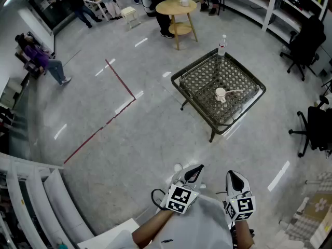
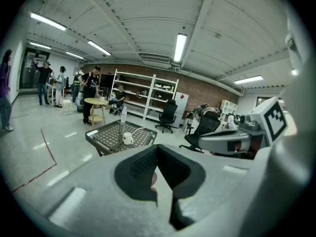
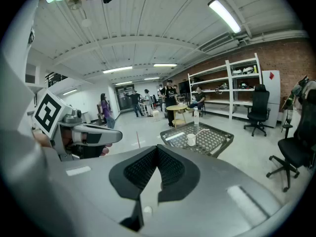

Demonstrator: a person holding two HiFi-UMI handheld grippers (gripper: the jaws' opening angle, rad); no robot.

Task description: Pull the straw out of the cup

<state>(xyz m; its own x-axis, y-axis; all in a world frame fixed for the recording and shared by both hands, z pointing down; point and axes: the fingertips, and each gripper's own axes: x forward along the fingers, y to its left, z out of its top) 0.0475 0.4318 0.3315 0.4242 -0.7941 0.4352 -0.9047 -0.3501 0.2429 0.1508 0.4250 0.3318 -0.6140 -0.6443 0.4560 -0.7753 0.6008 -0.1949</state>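
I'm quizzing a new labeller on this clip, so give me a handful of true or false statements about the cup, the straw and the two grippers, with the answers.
1. The cup stands on the dark mesh table. True.
2. The straw lies on the floor beside the table. False: it sits in the cup and leans out over the rim.
3. The right gripper is shut on the straw. False: its jaws are together on nothing, well short of the table.
4. A water bottle stands at the table's far corner. True.
5. The left gripper has its jaws wide apart. False: they are together, with nothing between them.
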